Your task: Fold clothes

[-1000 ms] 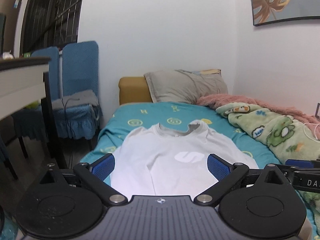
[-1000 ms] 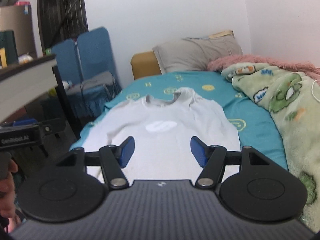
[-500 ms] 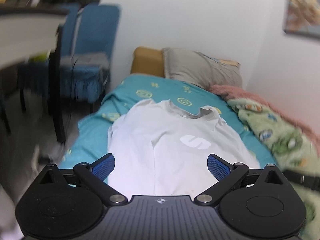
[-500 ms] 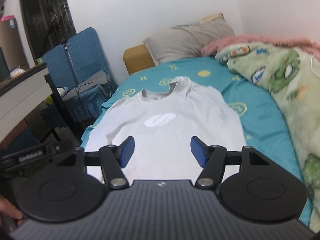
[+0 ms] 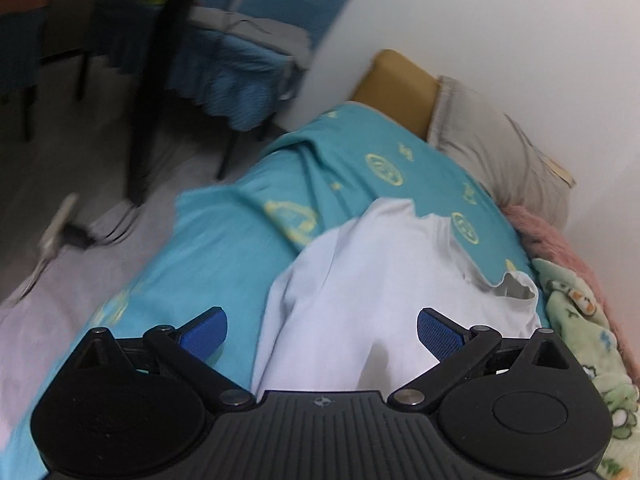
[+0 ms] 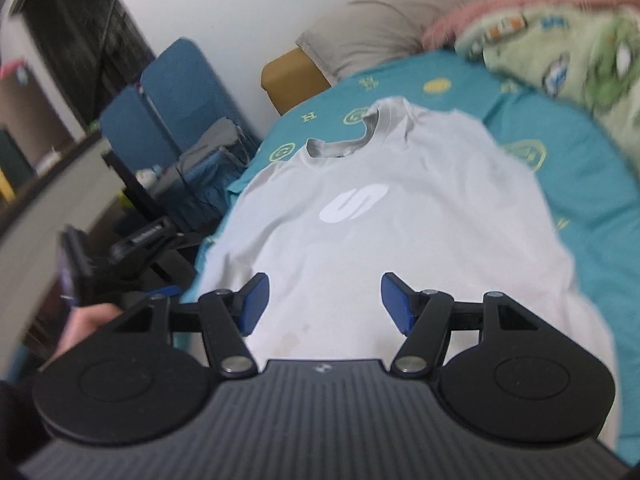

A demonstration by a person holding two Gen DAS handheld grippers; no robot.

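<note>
Now that both hands have dipped nearer, the left gripper (image 5: 322,330) over the white T-shirt's (image 6: 400,208) left edge, the right gripper (image 6: 324,304) above its near hem, jaws wide and empty, folding can begin.

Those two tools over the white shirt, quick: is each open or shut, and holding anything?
Left tool: open, holding nothing; the white shirt lies beyond it.
Right tool: open, holding nothing, above the shirt.

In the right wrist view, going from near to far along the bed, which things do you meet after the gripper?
right gripper → white T-shirt → teal bedsheet → grey pillow
</note>
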